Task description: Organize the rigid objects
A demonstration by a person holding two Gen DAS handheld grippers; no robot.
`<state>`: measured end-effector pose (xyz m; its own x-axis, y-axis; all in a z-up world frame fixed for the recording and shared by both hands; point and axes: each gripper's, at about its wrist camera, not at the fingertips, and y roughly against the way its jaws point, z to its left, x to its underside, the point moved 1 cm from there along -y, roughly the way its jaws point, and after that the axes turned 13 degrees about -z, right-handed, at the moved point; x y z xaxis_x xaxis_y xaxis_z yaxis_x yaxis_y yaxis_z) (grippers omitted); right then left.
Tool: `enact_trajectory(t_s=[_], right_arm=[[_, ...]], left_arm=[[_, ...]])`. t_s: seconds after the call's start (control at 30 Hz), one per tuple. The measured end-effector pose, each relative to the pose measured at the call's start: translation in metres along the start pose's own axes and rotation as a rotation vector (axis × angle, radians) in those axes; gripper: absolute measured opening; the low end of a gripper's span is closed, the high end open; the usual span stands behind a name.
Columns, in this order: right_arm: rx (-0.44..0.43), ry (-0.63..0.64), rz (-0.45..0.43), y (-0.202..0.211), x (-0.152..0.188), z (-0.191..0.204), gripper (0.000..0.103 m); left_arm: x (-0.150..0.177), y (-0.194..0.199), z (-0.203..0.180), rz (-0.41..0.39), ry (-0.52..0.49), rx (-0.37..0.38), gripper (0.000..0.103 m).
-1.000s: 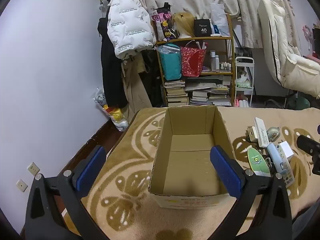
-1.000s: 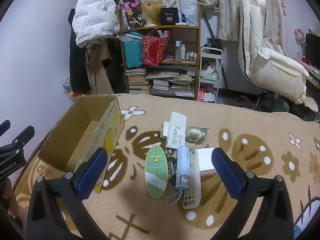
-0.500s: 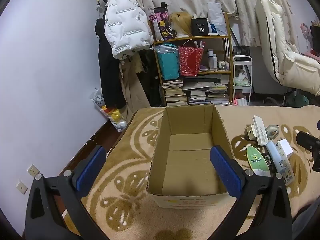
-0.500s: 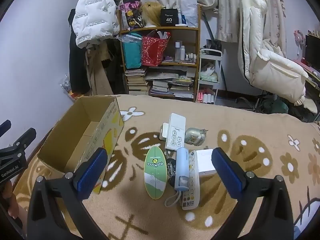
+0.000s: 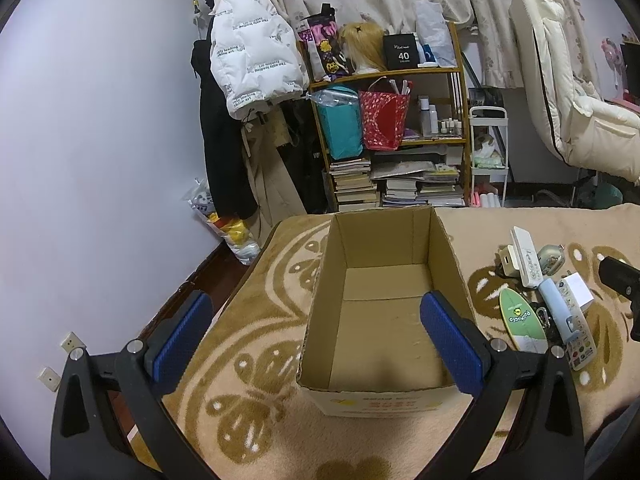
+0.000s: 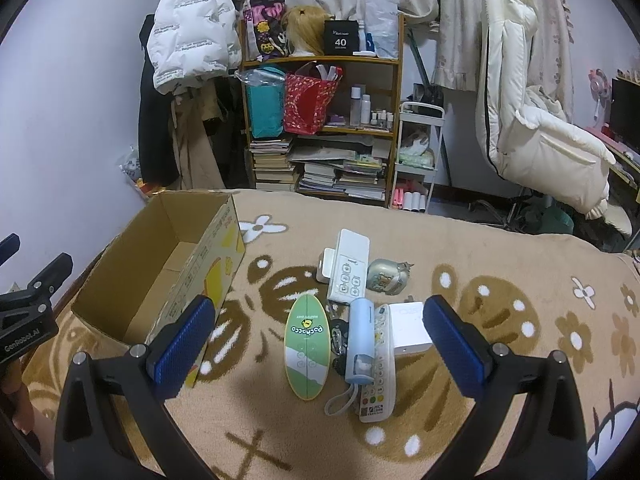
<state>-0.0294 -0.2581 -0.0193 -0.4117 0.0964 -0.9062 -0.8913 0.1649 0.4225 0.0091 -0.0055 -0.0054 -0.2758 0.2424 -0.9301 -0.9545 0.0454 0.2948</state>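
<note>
Clutter ahead of our right gripper (image 6: 318,334): its jaws stand wide apart and hold nothing, hovering above a tight cluster on the patterned blanket (image 6: 500,256). Between the fingers lie a green oval board (image 6: 306,350), a pale blue cylindrical device (image 6: 360,340) resting on a long remote with coloured buttons (image 6: 378,364), and a white box (image 6: 410,328) just beside them; farther ahead sit a white remote (image 6: 350,266) and a small grey case (image 6: 388,276). Our left gripper (image 5: 316,334) is likewise spread and empty, poised over the near end of the empty cardboard box (image 5: 384,320). We judge the risks as follows: closing on the blue device may drag the remote beneath it or snag its cord; the flat board offers little edge to pinch on soft pile.
</note>
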Motion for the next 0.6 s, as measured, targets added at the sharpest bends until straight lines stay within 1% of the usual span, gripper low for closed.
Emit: enact_trajectory(t_s=[0.6], right_arm=[[0.002, 0.0, 0.0, 0.0024, 0.0007, 0.0044, 0.103]], left_arm=[[0.0017, -0.0042, 0.0009, 0.007, -0.004, -0.01, 0.103]])
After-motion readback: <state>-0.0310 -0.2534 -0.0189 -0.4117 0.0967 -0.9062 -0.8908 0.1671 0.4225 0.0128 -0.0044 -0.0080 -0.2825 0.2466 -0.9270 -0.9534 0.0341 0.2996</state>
